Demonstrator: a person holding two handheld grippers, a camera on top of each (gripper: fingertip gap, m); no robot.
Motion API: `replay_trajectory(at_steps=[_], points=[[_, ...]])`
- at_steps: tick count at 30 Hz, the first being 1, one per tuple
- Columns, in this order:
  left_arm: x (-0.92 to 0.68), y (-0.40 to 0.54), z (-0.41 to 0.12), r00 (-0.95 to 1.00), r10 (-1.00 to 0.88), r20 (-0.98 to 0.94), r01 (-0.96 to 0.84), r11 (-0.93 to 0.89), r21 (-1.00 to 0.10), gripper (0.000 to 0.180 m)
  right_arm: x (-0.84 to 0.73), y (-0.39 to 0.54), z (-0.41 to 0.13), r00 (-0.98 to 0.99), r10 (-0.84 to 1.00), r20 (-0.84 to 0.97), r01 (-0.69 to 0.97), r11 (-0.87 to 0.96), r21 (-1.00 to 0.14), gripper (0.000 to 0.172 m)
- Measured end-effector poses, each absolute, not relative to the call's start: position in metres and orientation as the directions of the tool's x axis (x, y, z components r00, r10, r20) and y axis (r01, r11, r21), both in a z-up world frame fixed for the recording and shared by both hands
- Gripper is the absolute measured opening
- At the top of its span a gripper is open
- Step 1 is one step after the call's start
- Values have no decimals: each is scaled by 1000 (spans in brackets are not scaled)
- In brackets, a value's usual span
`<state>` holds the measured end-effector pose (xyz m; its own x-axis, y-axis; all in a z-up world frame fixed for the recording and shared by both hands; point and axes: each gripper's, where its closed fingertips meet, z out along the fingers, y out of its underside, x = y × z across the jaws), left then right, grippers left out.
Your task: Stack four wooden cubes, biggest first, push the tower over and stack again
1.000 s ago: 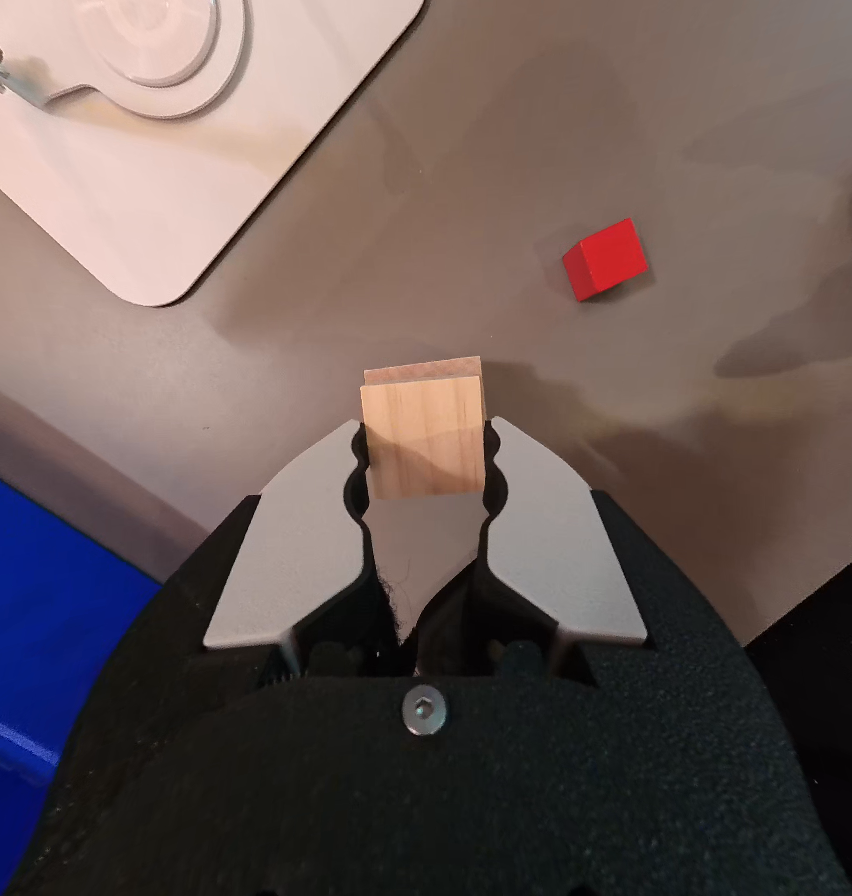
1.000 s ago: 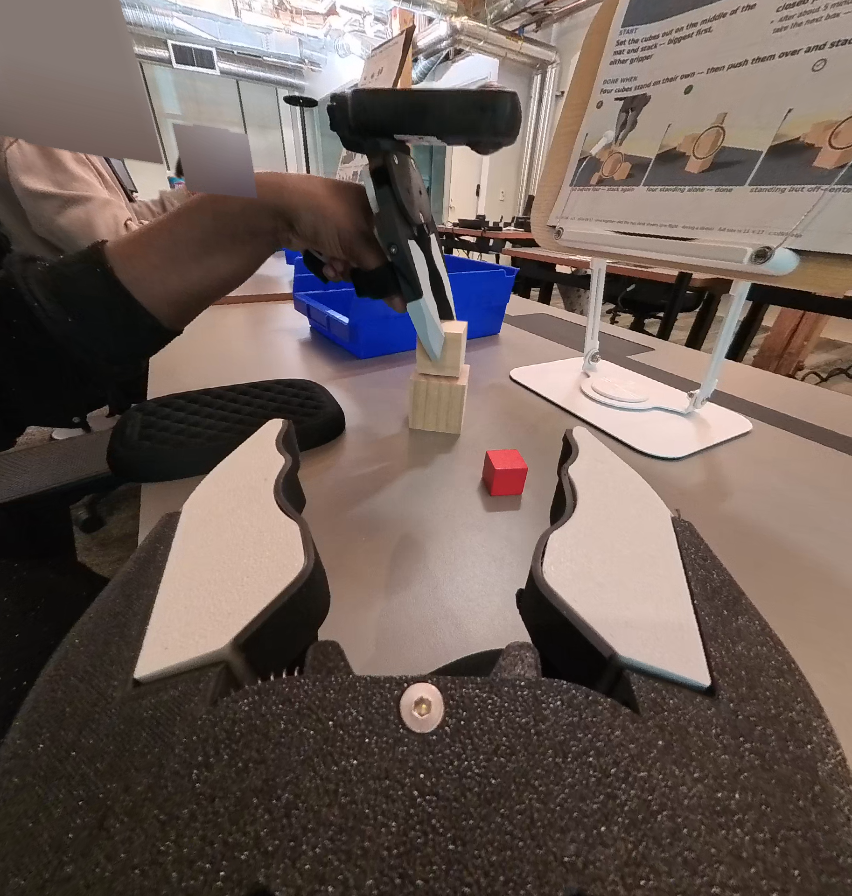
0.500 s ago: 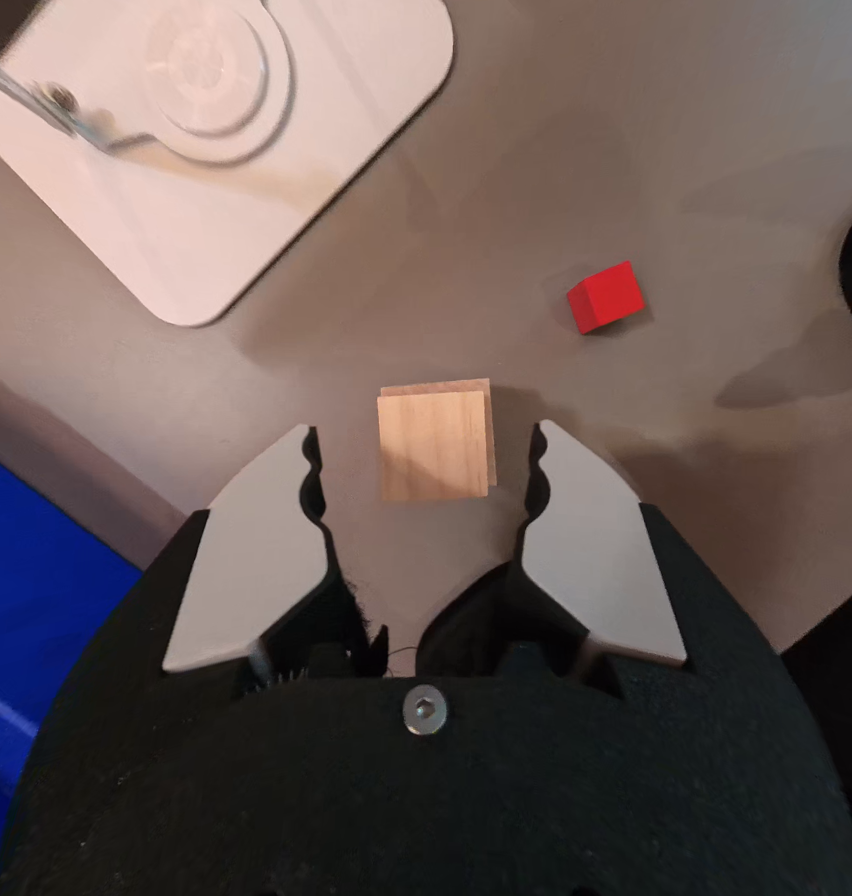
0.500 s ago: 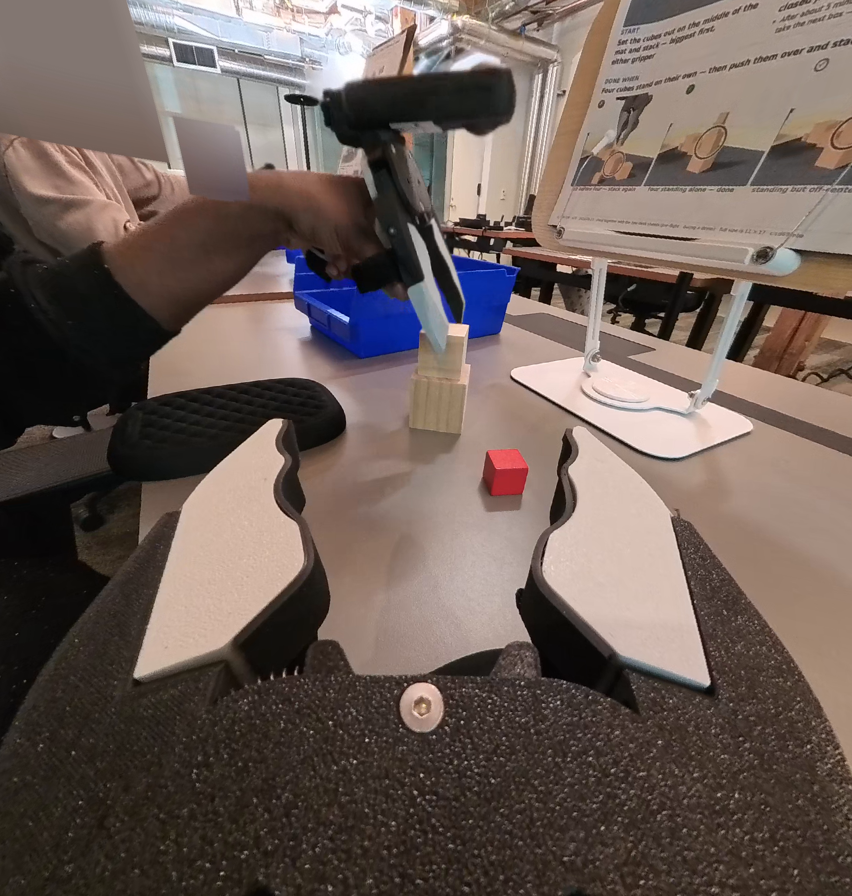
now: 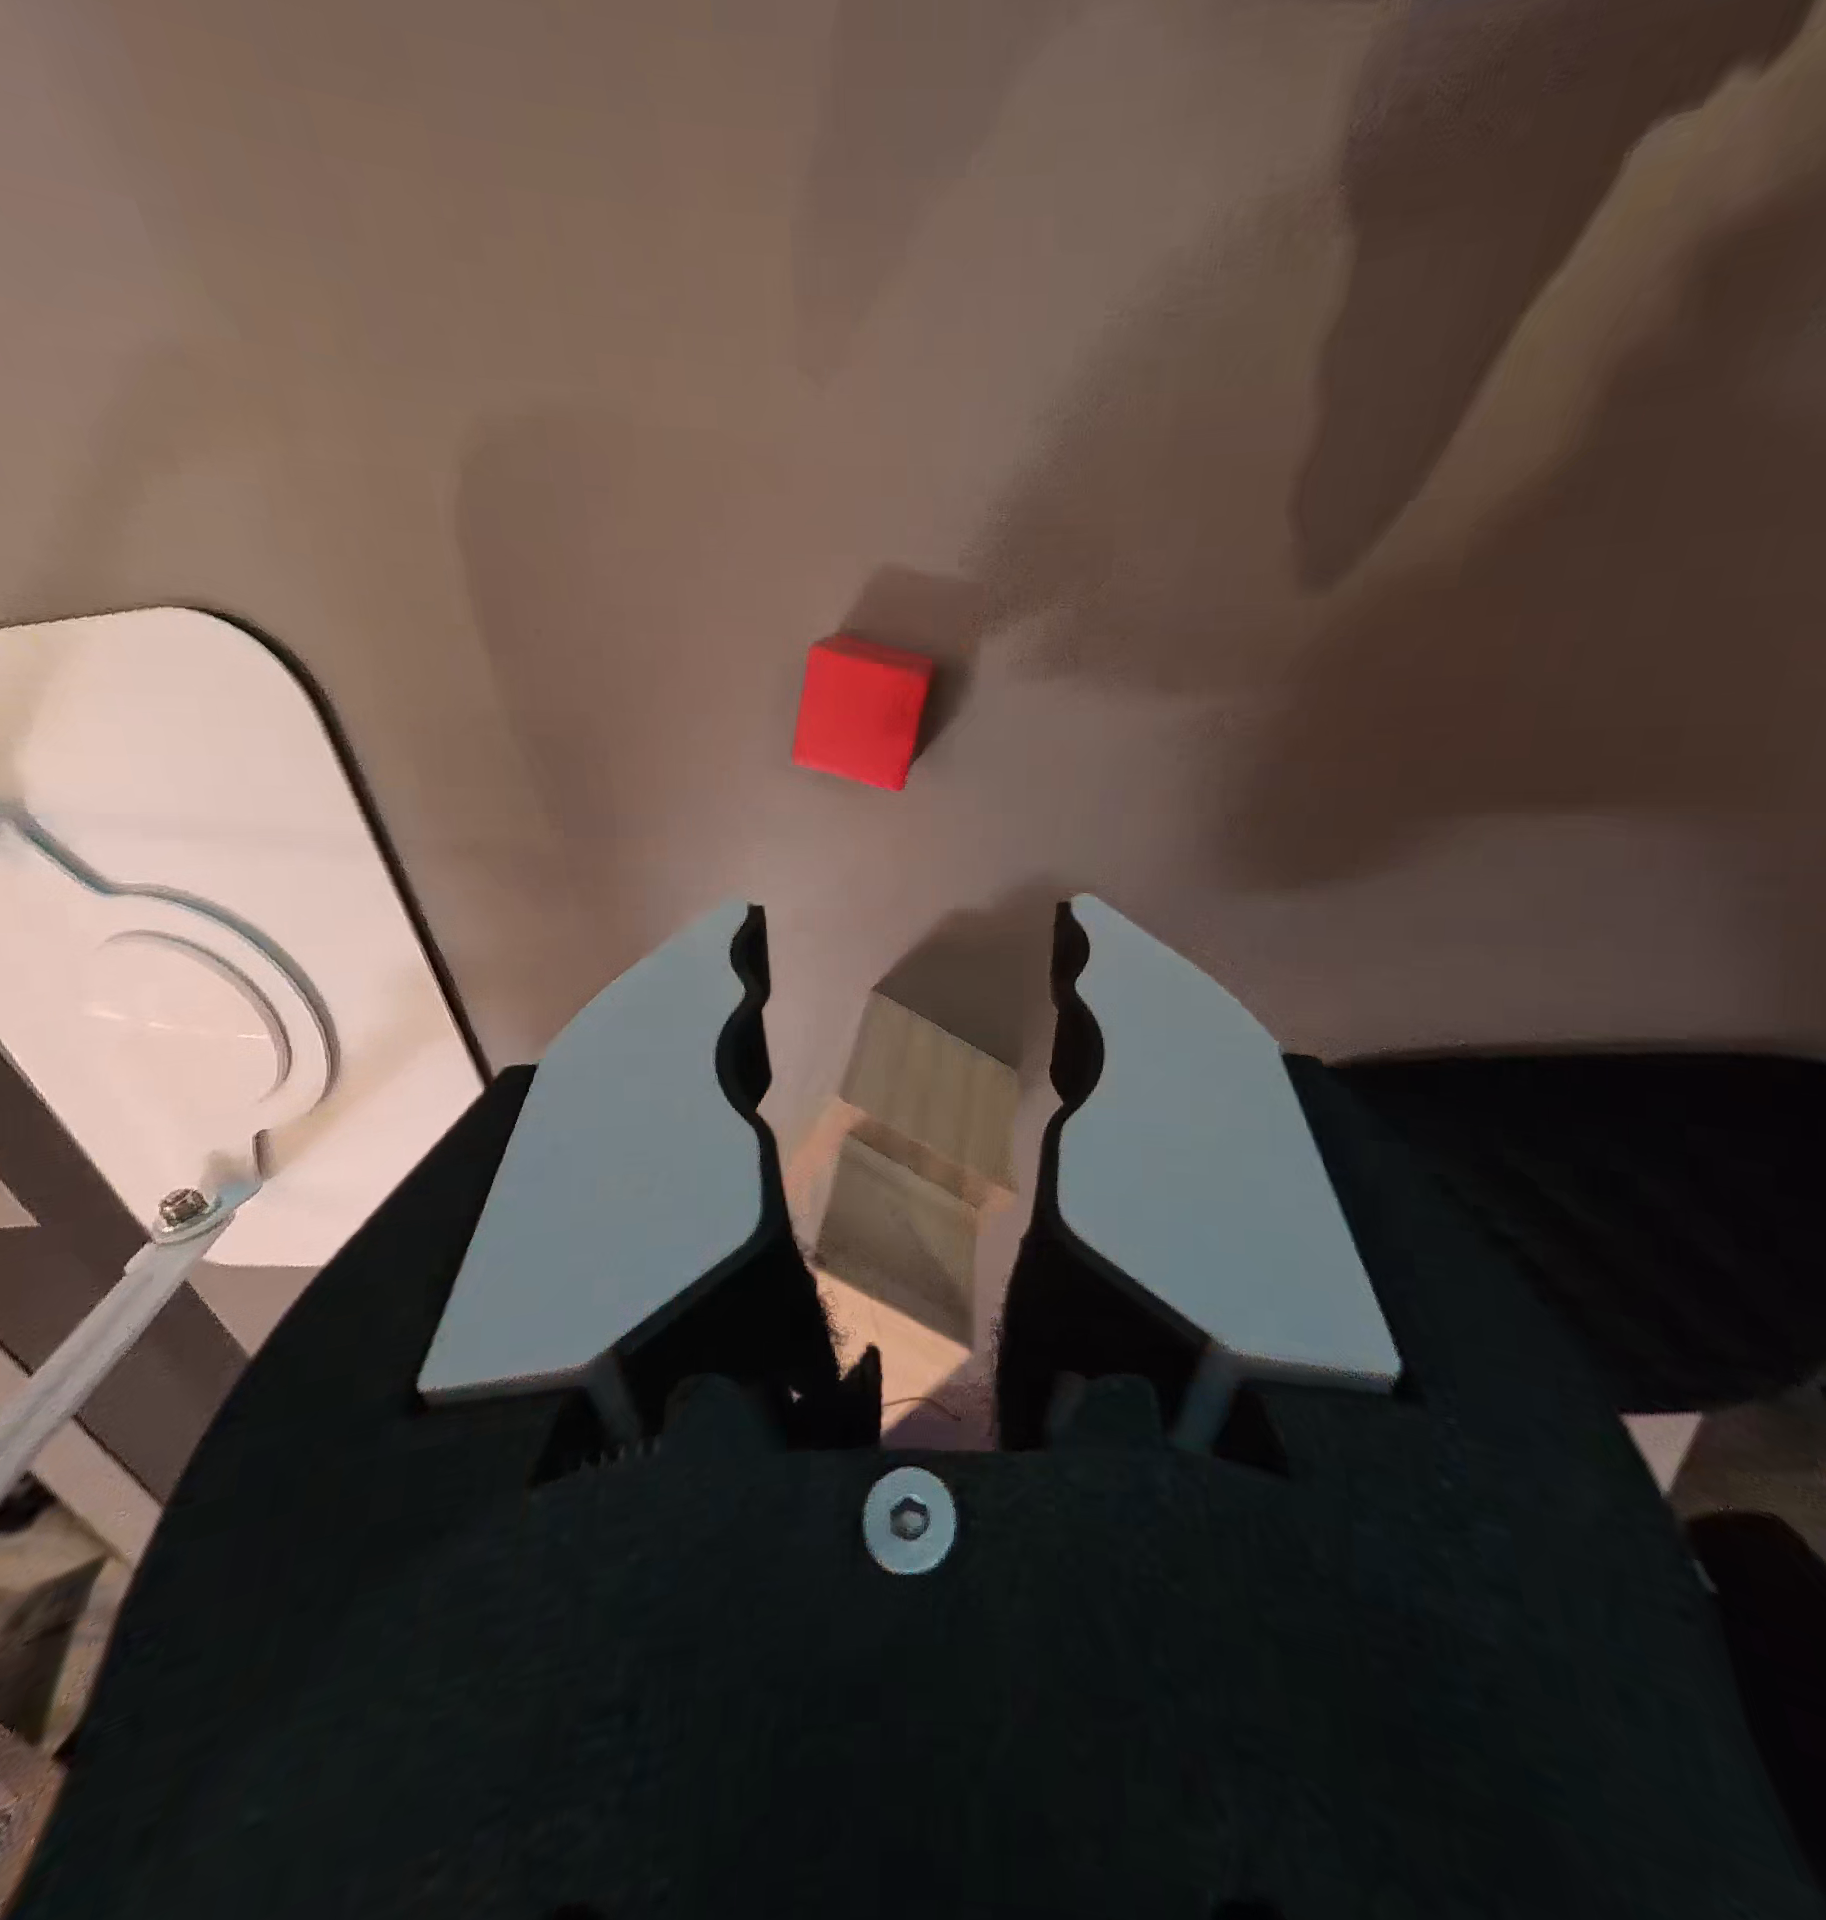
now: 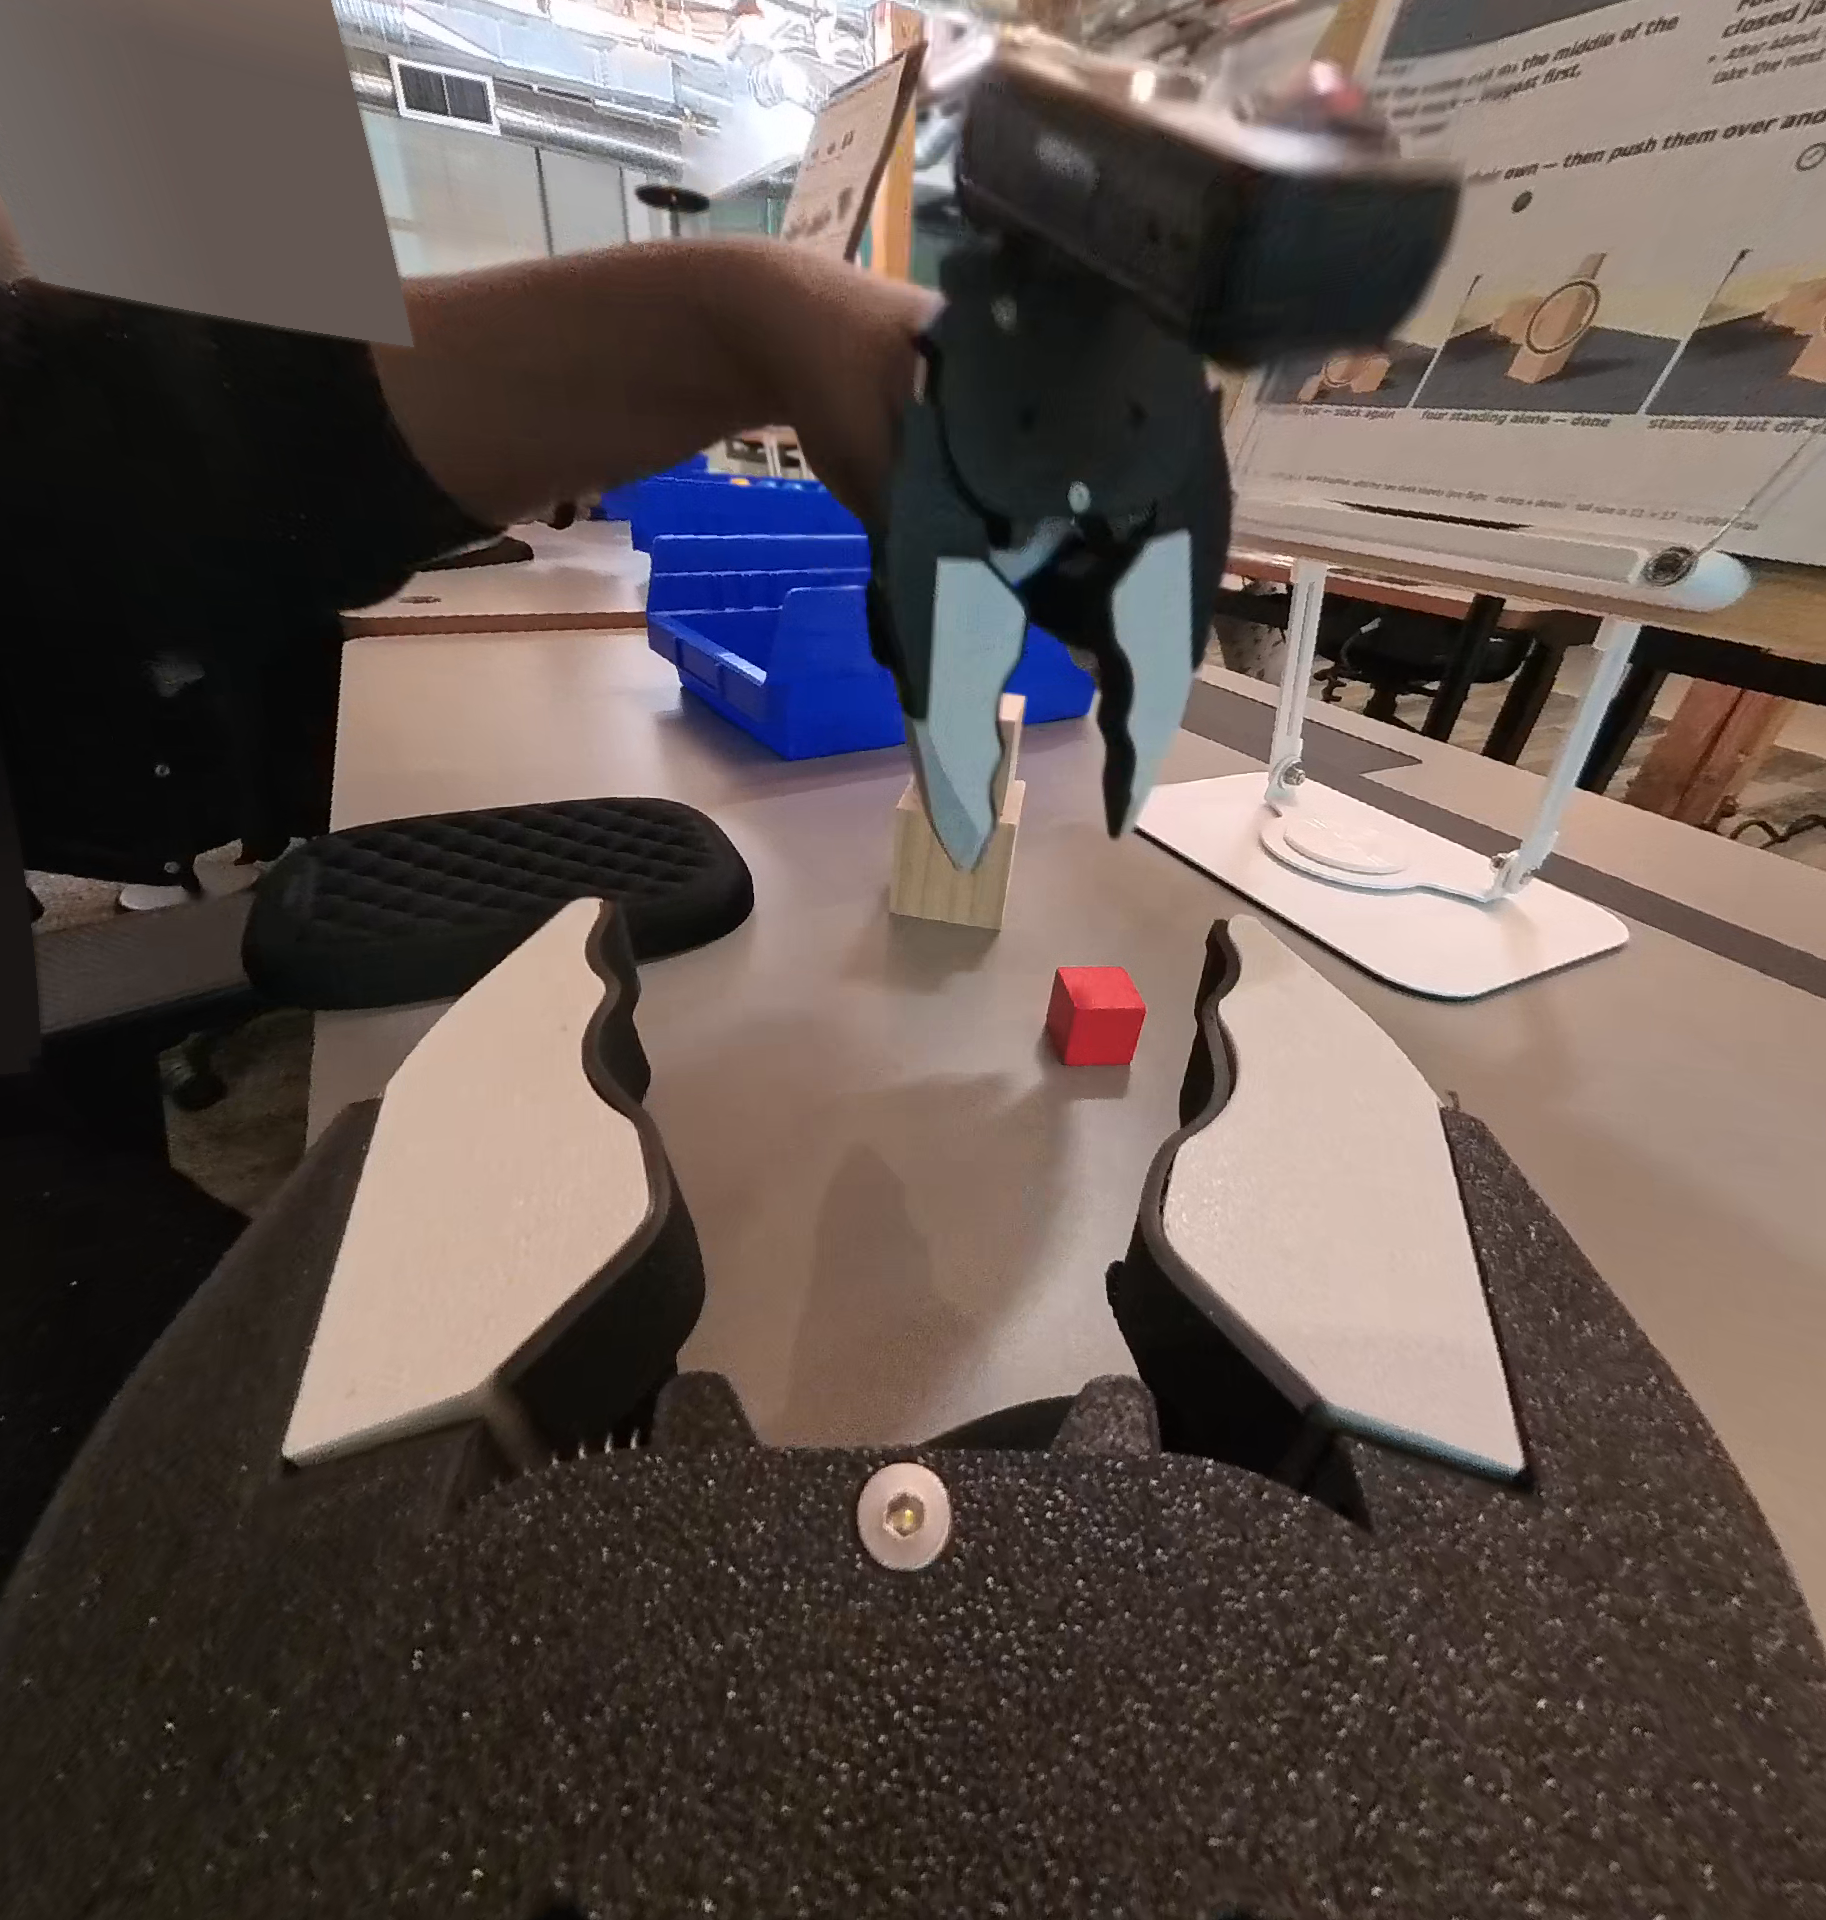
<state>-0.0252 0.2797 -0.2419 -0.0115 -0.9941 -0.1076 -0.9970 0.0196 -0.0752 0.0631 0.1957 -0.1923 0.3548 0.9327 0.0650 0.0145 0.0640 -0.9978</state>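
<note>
Now L gripper (image 6: pixel 1044 831) hangs released above the table, jaws apart w/ nothing in them, wood stack (image 6: pixel 950 862) behind it; red cube (image 6: pixel 1094 1015) lies near, R gripper (image 6: pixel 914 1029) wide & empty – go slow, don't bump stack

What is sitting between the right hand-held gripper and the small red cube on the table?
Nothing visible: bare grey table lies between the open right hand-held gripper and the small red cube. The two stacked pale wooden cubes stand beyond it.

Open-plan workshop: exposed ceiling ducts (image 6: pixel 576 83), blue parts bins (image 6: pixel 784 644), worktables (image 6: pixel 535 707).
</note>
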Motion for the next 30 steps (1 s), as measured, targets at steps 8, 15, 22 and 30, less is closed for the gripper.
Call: replay_trajectory(at_steps=[8,15,22,30], points=[[-2,289,-279,-58,-997,-55,-993,64,-100,49,64,196,-191,353,934,50,-1,53,-999,102],[3,292,-288,-57,-998,-34,-993,60,-98,42,64,196,-191,349,936,48,-3,52,-999,102],[-3,295,-297,-70,-997,-42,-997,72,-38,28,65,196,-191,346,937,46,-6,51,-999,102],[-16,292,-211,249,-968,14,-945,-246,-215,28,65,196,-191,346,937,42,-7,47,-999,101]])
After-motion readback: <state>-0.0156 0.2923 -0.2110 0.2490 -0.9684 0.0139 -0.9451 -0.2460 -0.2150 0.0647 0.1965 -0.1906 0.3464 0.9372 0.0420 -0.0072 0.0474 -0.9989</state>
